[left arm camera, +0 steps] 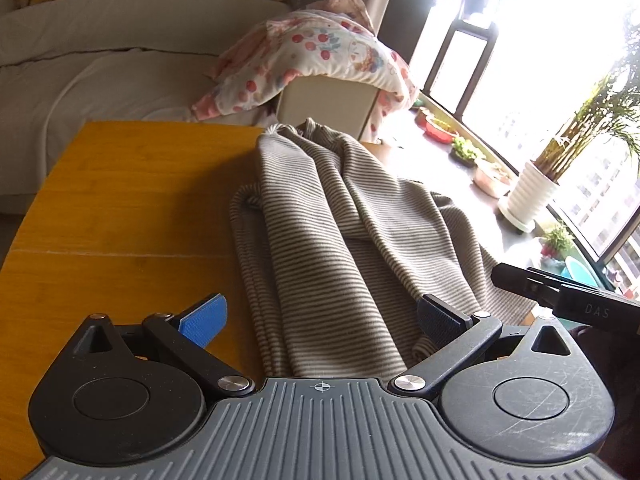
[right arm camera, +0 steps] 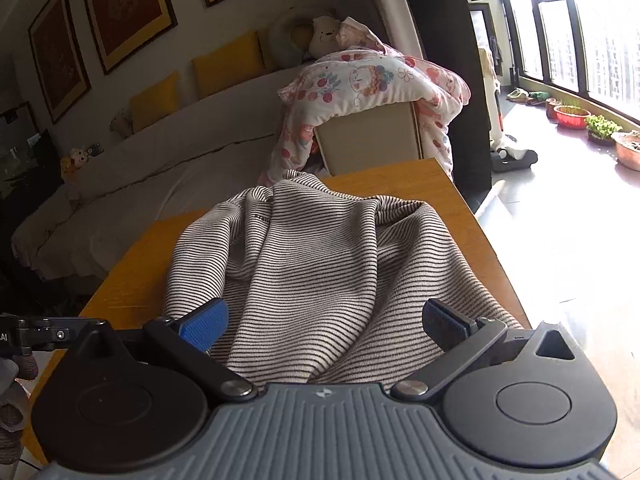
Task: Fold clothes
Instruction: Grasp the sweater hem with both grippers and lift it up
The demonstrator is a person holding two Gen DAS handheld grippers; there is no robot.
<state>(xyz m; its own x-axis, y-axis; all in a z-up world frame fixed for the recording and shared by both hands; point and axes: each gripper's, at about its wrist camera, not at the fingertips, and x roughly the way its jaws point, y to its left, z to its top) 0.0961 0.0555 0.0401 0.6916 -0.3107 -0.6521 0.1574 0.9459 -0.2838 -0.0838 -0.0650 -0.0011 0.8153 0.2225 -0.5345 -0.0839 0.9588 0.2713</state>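
garment: grey-and-white striped top (left arm camera: 344,216), bunched in loose folds on the wooden table (left arm camera: 120,208), not flat. Lies toward the table's window-side half; left half of the tabletop is bare wood in the left wrist view.
garment near edge: runs right up under both grippers, fabric fills the gap between each pair of fingers.
left gripper (left arm camera: 322,320): fingers spread wide, blue pads on either side of a thick fold. Left pad sits over bare wood, right pad touches or just overlaps the cloth; can't tell if it presses in. Nothing clamped.
right gripper (right arm camera: 326,320): fingers spread wide too, both pads over the striped cloth, near edge of the top between them. Not pinching.
cross-view: right gripper's black body shows at the right edge of the left wrist view, just beside the garment's right side; left gripper's body shows at the left edge of the right wrist view. The two sit side by side at the near table edge.
background: pale sofa (right arm camera: 168,160) with yellow cushions (right arm camera: 228,64) behind the table; floral blanket (right arm camera: 372,80) draped over a box just past the far table edge; potted plant (left arm camera: 532,192) and bowls on the floor by the window.
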